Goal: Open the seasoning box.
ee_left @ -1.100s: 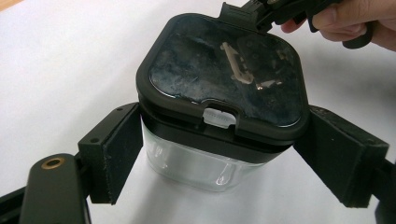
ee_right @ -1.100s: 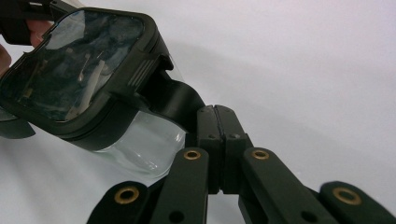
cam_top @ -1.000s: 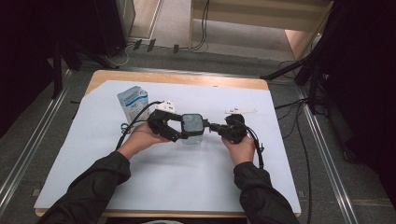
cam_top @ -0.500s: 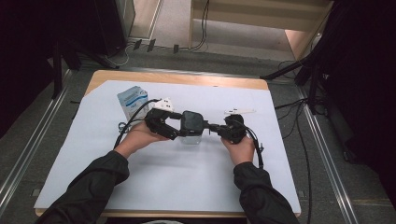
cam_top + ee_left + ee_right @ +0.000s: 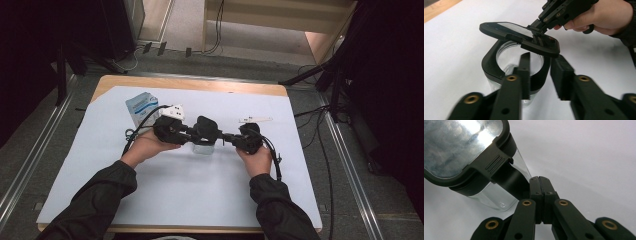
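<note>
Now left gripper [image 5: 541, 75] fingers, just been closing, pinch jar [image 5: 506, 62] rim w/ one finger inside; right gripper [image 5: 539, 180] fingers pressed together on lid [image 5: 519, 37] tab, lid tilted up.

A clear, glossy glass jar [image 5: 509, 67] with a matt black plastic collar [image 5: 489, 65] stands on a smooth white paper sheet [image 5: 165, 195] over the bare wood counter [image 5: 200, 84]. Its black-framed lid [image 5: 506, 30] has a shiny clear pane. At ten o'clock, a printed cardboard box [image 5: 140, 106].
</note>
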### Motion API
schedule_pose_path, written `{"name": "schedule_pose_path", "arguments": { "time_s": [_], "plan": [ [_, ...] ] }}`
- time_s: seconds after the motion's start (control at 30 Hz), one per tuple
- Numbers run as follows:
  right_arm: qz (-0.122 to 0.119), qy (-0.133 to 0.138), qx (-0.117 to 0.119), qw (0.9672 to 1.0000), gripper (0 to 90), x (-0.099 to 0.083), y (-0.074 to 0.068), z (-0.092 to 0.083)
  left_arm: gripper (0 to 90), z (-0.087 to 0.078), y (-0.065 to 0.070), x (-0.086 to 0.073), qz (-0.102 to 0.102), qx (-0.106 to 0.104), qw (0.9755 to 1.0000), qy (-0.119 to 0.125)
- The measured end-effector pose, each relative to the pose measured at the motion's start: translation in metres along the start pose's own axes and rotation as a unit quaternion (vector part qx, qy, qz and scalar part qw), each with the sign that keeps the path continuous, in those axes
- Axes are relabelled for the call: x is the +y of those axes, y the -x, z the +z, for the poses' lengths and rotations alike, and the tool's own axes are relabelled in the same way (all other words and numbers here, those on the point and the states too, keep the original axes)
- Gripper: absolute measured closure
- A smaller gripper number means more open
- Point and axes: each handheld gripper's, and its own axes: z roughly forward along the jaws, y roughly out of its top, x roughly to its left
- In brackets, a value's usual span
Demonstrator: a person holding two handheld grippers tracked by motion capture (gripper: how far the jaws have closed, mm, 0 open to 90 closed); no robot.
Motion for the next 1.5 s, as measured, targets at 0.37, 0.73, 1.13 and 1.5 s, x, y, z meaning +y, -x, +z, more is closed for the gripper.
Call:
{"name": "schedule_pose_path", "arguments": {
  "time_s": [0.37,0.73,1.13,1.5],
  "plan": [
    [0.0,0.0,-0.001,1.0,90.0,0.0,0.0,0.0,88.2,0.002,0.001,0.008,-0.016,-0.005,0.9998,-0.007],
    [0.005,0.002,-0.002,1.0,90.0,-0.001,-0.002,-0.001,87.9,0.005,0.009,0.022,-0.022,0.008,0.9997,-0.003],
    [0.013,0.008,-0.002,0.9999,90.0,-0.004,-0.003,-0.003,88.1,0.015,0.012,0.031,-0.021,0.006,0.9997,-0.008],
    [0.022,0.021,-0.004,0.9995,90.0,-0.01,-0.006,-0.005,88.5,0.031,0.014,0.042,-0.019,0.01,0.9996,-0.016]
  ]
}}
